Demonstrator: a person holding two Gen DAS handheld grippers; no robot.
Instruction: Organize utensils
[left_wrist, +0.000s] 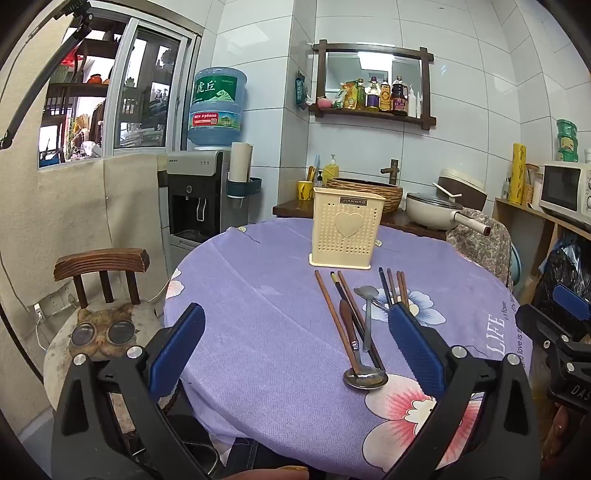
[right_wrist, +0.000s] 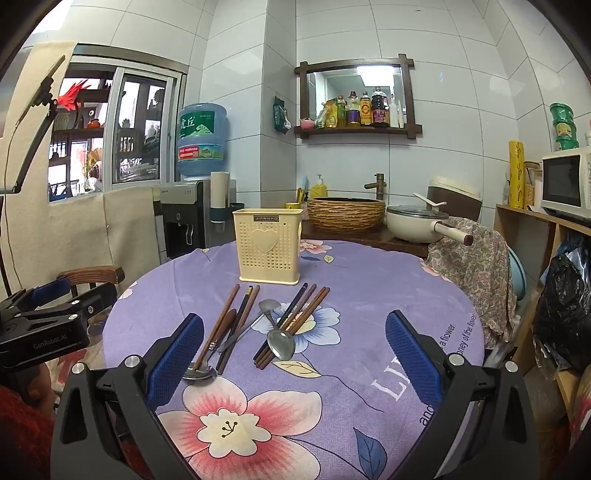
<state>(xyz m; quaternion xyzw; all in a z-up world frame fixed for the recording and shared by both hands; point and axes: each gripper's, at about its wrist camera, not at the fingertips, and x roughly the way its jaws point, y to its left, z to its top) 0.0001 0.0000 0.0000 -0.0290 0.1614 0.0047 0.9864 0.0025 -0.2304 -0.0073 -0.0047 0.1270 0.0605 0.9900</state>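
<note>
A cream perforated utensil holder (left_wrist: 347, 227) (right_wrist: 269, 245) stands upright on the purple floral tablecloth (left_wrist: 258, 314) (right_wrist: 369, 295). In front of it lie chopsticks (left_wrist: 332, 314) (right_wrist: 221, 321), a wood-handled ladle (left_wrist: 364, 378) (right_wrist: 199, 371), a metal spoon (left_wrist: 366, 293) (right_wrist: 281, 343) and a second bunch of chopsticks (left_wrist: 395, 288) (right_wrist: 295, 321). My left gripper (left_wrist: 295, 339) is open and empty, just short of the utensils. My right gripper (right_wrist: 295, 343) is open and empty, with the spoon and chopsticks between its fingers' line of sight.
A wooden chair (left_wrist: 103, 266) with a cat cushion stands left of the table. A cloth-draped chair (right_wrist: 476, 258) stands at the right. Behind the table are a water dispenser (left_wrist: 199, 192), a woven basin (right_wrist: 345, 214), a pot (right_wrist: 417, 221) and a microwave (right_wrist: 565, 182).
</note>
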